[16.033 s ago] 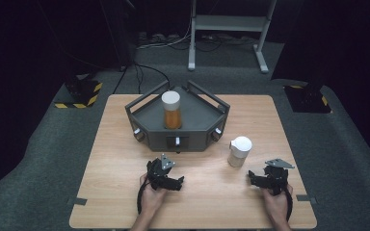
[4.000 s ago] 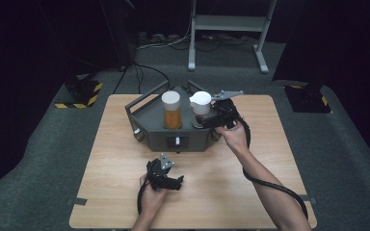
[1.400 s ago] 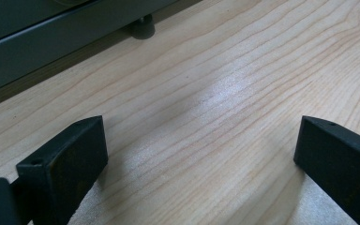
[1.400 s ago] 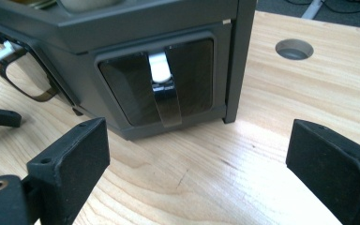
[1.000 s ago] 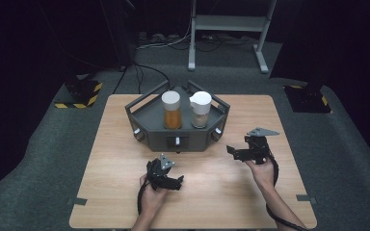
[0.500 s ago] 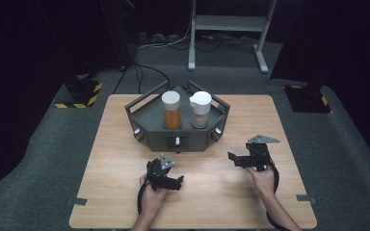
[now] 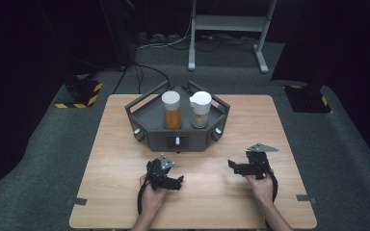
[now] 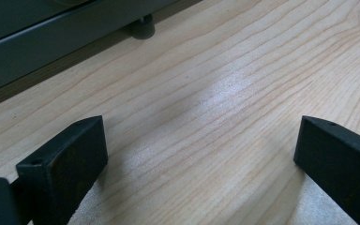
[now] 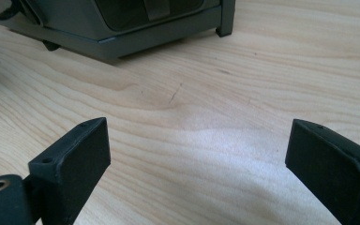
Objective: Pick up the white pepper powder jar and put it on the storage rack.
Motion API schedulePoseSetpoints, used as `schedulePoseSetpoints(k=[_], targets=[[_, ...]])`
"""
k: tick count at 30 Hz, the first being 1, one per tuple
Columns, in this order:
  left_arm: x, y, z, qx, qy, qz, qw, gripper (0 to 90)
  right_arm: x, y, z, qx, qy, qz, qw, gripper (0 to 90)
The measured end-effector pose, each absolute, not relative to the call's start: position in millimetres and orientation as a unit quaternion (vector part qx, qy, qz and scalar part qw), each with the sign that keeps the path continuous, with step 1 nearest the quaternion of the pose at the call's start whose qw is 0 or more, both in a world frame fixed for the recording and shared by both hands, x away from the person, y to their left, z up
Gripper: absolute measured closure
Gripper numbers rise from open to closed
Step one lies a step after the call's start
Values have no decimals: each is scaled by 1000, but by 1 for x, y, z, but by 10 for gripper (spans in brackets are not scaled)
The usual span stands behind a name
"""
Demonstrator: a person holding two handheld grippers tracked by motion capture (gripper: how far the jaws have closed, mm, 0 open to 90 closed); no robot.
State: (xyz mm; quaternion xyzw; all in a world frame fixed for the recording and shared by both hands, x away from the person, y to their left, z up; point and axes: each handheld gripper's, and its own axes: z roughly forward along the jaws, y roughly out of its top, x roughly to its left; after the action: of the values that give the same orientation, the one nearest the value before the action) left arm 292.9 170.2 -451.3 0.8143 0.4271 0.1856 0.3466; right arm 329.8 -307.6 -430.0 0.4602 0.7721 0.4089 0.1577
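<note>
high view: a dark grey angular metal tray [image 7: 144,126] stood at the far middle of the pale wooden table [image 7: 111,159]. in the tray stood two containers side by side, close together: a clear jar with a white lid holding an amber-orange filling [image 7: 171,110] on the left, and a white-capped jar with pale contents [image 7: 200,109] on the right; what the contents were could not be told. the left gripper [image 7: 172,181] lay low on the table in the person's left hand [image 7: 152,198], near the tray's front edge. the right gripper [image 7: 234,166], held in the right hand [image 7: 261,185], sat well apart from the white-capped jar, in front of the tray and to its right. jaw state was not readable from this view.

left gripper view: the jaws of the left gripper [image 8: 201,154] stood spread wide with only bare wood grain between them. the tray's dark wall [image 8: 37,42] and one small foot [image 8: 143,28] showed close ahead; the jars were out of frame.

right gripper view: the jaws of the right gripper [image 9: 197,150] were spread wide, nothing between them, over bare table. the tray's front panel [image 9: 122,23] lay ahead and to the left, farther off than in the left gripper view.
</note>
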Motion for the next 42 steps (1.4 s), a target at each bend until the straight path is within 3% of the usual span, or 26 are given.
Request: schedulePoseSetpoints(k=[42], targets=[[292,169,-451,814,428,187,346,30,301,-283,-448,455,797,342,203,56]])
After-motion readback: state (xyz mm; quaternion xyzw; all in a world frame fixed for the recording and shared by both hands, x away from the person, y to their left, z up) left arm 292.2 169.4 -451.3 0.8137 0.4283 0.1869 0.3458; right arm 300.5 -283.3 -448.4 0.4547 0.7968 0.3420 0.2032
